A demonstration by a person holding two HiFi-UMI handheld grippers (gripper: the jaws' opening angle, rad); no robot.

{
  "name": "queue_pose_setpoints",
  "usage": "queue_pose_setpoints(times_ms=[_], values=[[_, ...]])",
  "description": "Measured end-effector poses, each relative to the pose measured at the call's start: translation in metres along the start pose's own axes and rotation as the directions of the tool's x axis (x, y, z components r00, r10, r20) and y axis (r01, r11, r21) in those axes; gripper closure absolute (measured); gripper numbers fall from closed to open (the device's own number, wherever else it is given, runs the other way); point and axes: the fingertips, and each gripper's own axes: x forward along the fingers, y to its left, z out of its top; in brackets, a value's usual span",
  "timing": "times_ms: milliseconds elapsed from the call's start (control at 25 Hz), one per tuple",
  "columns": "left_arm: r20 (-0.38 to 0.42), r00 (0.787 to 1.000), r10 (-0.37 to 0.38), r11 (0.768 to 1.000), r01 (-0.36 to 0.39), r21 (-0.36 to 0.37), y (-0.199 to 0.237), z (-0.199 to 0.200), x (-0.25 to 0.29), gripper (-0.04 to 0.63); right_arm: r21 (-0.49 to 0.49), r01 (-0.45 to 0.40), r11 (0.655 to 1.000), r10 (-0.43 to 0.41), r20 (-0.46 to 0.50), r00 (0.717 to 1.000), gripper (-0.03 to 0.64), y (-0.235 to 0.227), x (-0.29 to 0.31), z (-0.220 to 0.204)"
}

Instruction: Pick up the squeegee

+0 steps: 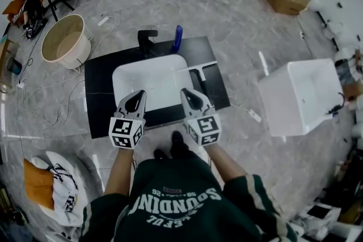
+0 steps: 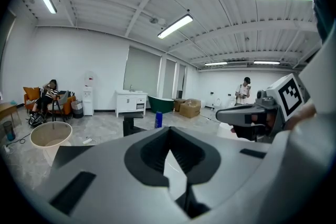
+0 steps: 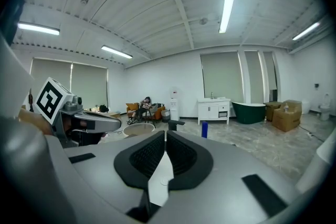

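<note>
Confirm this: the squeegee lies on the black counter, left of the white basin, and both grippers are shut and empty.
Wrong side. The head view shows the squeegee on the black counter right of the white basin, not left. The left gripper and right gripper are indeed shut and empty.

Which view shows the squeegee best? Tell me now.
The head view: the squeegee lies in full sight on the black counter, right of the white basin. Neither gripper view shows it; each looks over the counter into the room.
</note>
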Motion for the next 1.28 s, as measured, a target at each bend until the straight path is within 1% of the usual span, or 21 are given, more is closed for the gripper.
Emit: queue_pose_setpoints(times_ms=[120,320,520,640,880,1160,1280], values=[[-0.013,1.000,-0.014,1.000,0.014,0.001,-0.004,-0.002,0.008,0.594,-0.002,0.016,1.000,-0.016,0.001,1.000,0.614,-0.010,-0.003,-0.001],[-0.026,0.999,-0.029,1.000,0.029,-0.009,-0.008,-0.004,0.014,0.594,0.004,0.021,1.000,-0.021,-0.026,0.999,0.606,-0.017,-0.008,-0.008],[-0.038,0.999,-0.036,0.999,0.035,-0.016,-0.009,-0.007,0.021,0.594,0.019,0.021,1.000,-0.021,-0.040,0.999,0.515,-0.023,-0.005,-0.017],[-0.043,0.998,-0.036,0.999,0.036,-0.018,-0.010,-0.010,0.024,0.594,0.027,0.019,0.999,-0.018,-0.055,0.998,0.476,-0.026,-0.004,-0.022],[-0.048,0.998,-0.034,0.999,0.033,-0.025,-0.010,-0.012,0.029,0.594,0.027,0.030,0.999,-0.028,-0.061,0.998,0.467,-0.037,-0.001,-0.026],[-0.061,0.998,-0.026,0.999,0.024,-0.033,-0.007,-0.012,0.041,0.594,0.057,0.066,0.996,-0.058,-0.127,0.990,0.467,-0.073,0.010,-0.040],[-0.068,0.997,-0.018,0.999,0.015,-0.041,-0.005,-0.014,0.046,0.594,0.067,0.083,0.994,-0.071,-0.168,0.983,0.466,-0.090,0.015,-0.058]])
